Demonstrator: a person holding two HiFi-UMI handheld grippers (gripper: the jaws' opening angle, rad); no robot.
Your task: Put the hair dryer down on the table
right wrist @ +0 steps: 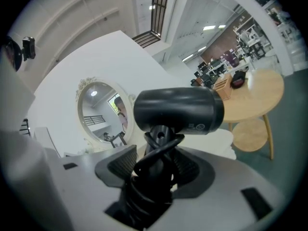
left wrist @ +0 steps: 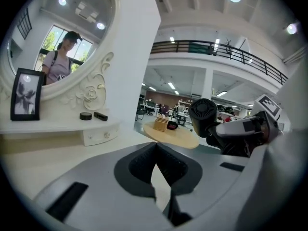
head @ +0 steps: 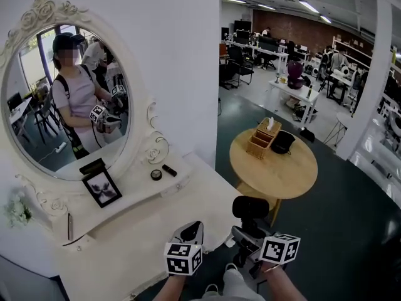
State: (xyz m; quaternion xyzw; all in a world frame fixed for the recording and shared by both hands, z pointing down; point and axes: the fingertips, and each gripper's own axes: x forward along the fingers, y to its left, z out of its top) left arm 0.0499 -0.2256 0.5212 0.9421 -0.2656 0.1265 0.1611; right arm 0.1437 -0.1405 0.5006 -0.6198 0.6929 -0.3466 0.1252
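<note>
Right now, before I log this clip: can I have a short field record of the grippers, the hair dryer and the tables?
left gripper: jaws together, nothing between them
right gripper: shut on the hair dryer's handle, cord wound round it
hair dryer: held in the air, not yet on a table
white dressing table: ahead left, under the oval mirror
round wooden table: ahead right

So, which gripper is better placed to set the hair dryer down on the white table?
Right. The right gripper grips the hair dryer by its handle; the left gripper is shut and empty. The white table lies close ahead.
</note>
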